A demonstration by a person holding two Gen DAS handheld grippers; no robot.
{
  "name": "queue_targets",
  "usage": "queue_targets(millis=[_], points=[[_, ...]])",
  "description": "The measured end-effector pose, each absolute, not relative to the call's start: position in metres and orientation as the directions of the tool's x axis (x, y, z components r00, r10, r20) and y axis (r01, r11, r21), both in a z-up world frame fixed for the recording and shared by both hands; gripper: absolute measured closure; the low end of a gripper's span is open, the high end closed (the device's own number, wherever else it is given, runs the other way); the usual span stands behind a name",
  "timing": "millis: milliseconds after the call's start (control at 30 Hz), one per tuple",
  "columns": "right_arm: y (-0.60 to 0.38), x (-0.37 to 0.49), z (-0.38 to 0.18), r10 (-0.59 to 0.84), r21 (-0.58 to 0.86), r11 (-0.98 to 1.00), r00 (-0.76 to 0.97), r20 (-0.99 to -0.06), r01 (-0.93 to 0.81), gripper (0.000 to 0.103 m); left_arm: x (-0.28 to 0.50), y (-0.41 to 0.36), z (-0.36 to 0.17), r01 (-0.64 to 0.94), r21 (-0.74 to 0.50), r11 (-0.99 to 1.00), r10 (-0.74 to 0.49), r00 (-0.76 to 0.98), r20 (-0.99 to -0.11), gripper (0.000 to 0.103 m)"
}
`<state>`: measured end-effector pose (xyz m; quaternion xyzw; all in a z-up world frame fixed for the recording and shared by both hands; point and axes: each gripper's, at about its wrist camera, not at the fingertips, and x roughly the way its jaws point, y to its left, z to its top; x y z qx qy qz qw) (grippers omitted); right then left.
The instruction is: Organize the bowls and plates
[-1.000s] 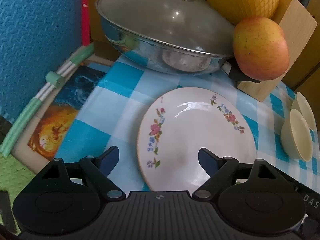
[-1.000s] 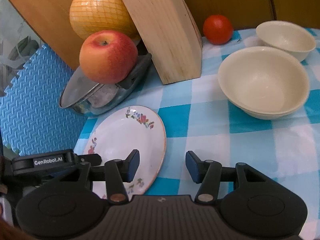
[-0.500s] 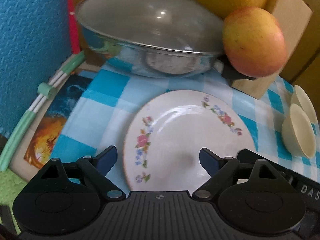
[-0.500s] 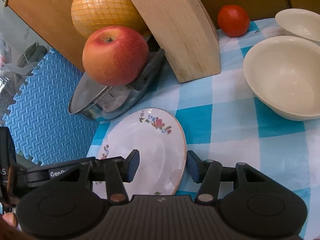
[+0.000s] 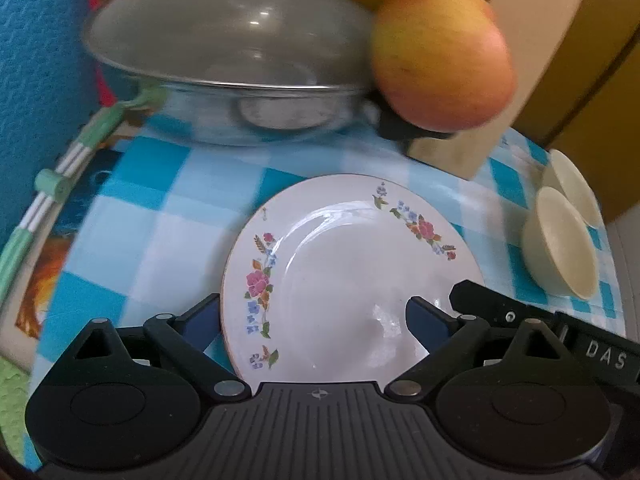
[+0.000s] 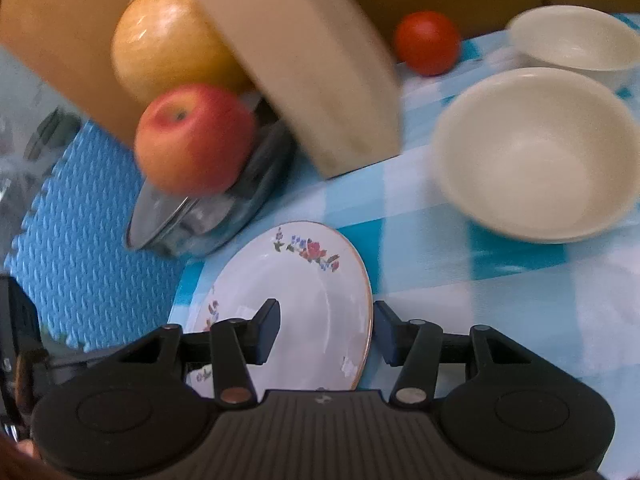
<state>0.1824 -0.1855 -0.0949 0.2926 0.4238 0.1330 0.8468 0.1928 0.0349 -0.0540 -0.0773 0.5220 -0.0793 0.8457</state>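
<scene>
A white plate with a flower pattern (image 5: 344,276) lies on the blue-checked cloth. My left gripper (image 5: 312,320) is open and straddles the plate's left rim: one finger is outside the rim, the other is over the plate. In the right wrist view my right gripper (image 6: 326,334) is open and straddles the right rim of the plate (image 6: 292,288) the same way. Two cream bowls stand apart to the right, a near one (image 6: 536,156) and a far one (image 6: 572,36); they also show in the left wrist view, the near bowl (image 5: 560,240) and the far bowl (image 5: 576,188).
Behind the plate stands a lidded steel pan (image 5: 232,72) with an apple (image 5: 440,56) on its handle. A wooden knife block (image 6: 304,64), a netted yellow fruit (image 6: 168,48) and a tomato (image 6: 426,42) stand further back. Blue foam mat (image 5: 36,80) lies left of the table.
Both grippers have closed in on the plate, so its left and right rims now sit between their fingers. Both stay open.
</scene>
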Motion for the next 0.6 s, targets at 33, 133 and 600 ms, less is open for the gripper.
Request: queue_targets(millis=[33, 133, 600], points=[[-0.189, 0.181, -0.094, 0.465, 0.605, 0.796, 0.609, -0.642, 0.031, 0.054, 0.193, 0.030, -0.054, 0.064, -0.210, 0.976, -0.216, 0.440, -0.872, 0.006], [-0.198, 0.176, -0.093, 0.424, 0.569, 0.821, 0.617, -0.663, 0.048, 0.054, 0.192, 0.009, -0.055, 0.118, -0.165, 0.979, -0.201, 0.441, -0.875, 0.007], [-0.202, 0.163, -0.095, 0.421, 0.534, 0.846, 0.622, -0.661, -0.005, 0.059, 0.193, -0.008, -0.061, 0.131, -0.061, 0.990, -0.117, 0.476, -0.871, 0.011]])
